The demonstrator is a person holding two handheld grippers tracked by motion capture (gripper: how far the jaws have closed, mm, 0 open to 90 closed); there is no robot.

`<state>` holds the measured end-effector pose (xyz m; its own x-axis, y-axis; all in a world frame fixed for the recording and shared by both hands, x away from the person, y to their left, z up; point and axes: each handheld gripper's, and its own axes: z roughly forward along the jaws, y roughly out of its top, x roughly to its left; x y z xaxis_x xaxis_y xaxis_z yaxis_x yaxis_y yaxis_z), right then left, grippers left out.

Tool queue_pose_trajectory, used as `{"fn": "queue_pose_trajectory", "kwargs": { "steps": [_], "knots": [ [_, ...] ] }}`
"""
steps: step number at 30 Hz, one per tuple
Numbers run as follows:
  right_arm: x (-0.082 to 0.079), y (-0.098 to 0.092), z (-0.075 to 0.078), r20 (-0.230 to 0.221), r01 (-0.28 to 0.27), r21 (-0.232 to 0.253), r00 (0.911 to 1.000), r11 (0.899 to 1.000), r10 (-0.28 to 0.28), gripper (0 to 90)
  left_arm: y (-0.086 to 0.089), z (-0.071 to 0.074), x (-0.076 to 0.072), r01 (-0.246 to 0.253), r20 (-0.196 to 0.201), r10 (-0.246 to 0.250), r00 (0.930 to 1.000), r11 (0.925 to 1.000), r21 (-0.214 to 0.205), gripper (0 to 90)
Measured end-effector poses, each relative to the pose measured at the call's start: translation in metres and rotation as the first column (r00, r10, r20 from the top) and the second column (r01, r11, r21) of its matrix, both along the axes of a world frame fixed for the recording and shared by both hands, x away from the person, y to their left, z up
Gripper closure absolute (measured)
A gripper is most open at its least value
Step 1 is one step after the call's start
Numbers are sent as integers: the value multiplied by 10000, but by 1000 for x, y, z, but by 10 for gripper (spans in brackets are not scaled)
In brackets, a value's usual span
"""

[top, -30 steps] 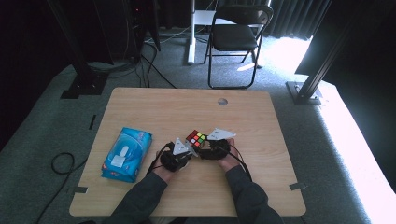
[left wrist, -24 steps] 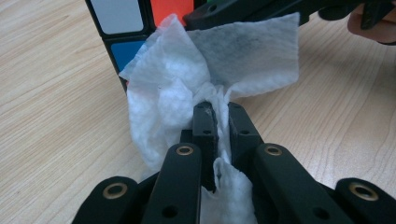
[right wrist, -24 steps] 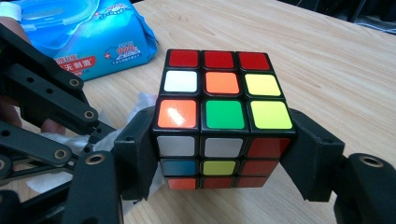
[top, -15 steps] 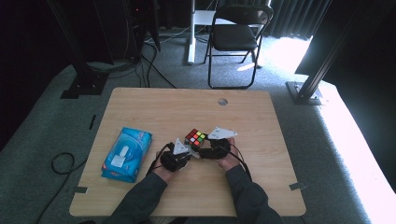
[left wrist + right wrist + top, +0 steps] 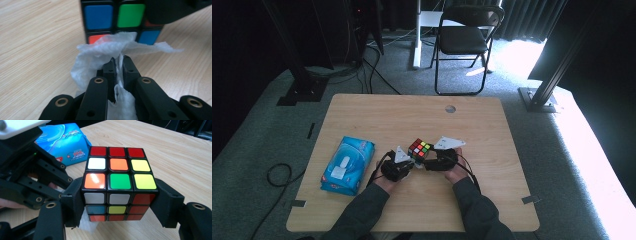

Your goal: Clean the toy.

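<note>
The wooden table (image 5: pixel 377 115) carries everything, and the person's two forearms come in over its near edge. The blue pack of wipes (image 5: pixel 348 165) lies flat on the table, well off to the outer side of the left gripper's jaws; in the right gripper view the pack (image 5: pixel 67 142) sits beyond the cube and behind the other gripper.

The right gripper (image 5: pixel 428 161) is held in the person's right hand (image 5: pixel 458 172). In its own view the right gripper (image 5: pixel 119 205) has its jaws clamped on the puzzle cube (image 5: pixel 117 182), one pad pressed against each side face, so the cube sits squarely between them with its coloured top facing up. From above, the cube (image 5: pixel 420 148) shows at the tips of both grippers, near the middle of the table.

The left gripper (image 5: pixel 411 163) is in the left hand (image 5: pixel 384 181). In its own view the left gripper (image 5: pixel 119 58) has its jaws drawn together on a white wipe (image 5: pixel 100 53), which is pinched in the narrow gap and bunches out above and below the tips. The crumpled wipe lies just ahead of these jaws, pressed against the lower row of the cube (image 5: pixel 115 21). A corner of the wipe (image 5: pixel 87 226) also peeks out under the cube beside the right gripper's jaw.
</note>
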<state>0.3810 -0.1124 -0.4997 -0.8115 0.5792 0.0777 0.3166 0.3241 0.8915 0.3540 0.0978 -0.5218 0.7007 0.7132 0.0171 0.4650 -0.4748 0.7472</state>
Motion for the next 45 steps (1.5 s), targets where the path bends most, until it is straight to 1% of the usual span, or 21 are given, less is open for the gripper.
{"fn": "queue_pose_trajectory", "kwargs": {
  "steps": [6, 10, 14, 18, 22, 24, 28, 33, 37, 41, 43, 45],
  "knots": [
    [0, 0, 0, -21, -45, 30, 10000, 10000, 45, 342, 5, 1, 2, -340, 57, 341, 9994, 9993, -125, 846],
    [0, 0, 0, -35, -51, 64, 10000, 10000, 51, 342, 5, 1, 2, -321, 59, 321, 9995, 9994, -96, 846],
    [0, 0, 0, -68, -45, 95, 10000, 9999, 46, 342, 0, 0, 0, -66, 15, 66, 10000, 10000, 21, 846],
    [0, 0, 0, -79, -54, 125, 10000, 9999, 55, 342, -7, -1, -3, 193, 39, -193, 9998, 9998, -5, 846],
    [0, 0, 0, -84, -64, 151, 9999, 9999, 65, 343, -14, -2, -6, 581, 106, -582, 9982, 9982, 164, 845],
    [1, 0, 0, -73, -63, 152, 10000, 9999, 64, 343, -18, -2, -7, 644, 119, -646, 9978, 9979, 105, 845],
    [1, 0, 0, -69, -24, 180, 10000, 9998, 25, 342, -19, -1, -7, 697, 127, -698, 9975, 9975, 117, 845],
    [1, -1, 0, -89, -24, 221, 10000, 9998, 26, 342, -12, 2, -3, 409, 153, -410, 9990, 9992, 49, 845],
    [1, -2, 1, -109, -11, 235, 9999, 9997, 13, 342, -4, 4, 1, -6, 179, 7, 9998, 10000, -15, 846],
    [2, -4, 1, -140, 26, 322, 9999, 9995, -22, 342, 6, 7, 3, -545, 347, 553, 9979, 9982, -232, 845],
    [3, -6, 0, -169, 98, 397, 9998, 9992, -91, 342, 10, 9, 3, -744, 404, 754, 9963, 9969, -271, 845],
    [4, -8, 0, -162, 186, 363, 9997, 9992, -180, 342, 15, 11, 4, -891, 464, 906, 9948, 9955, -334, 846]
  ]
}}
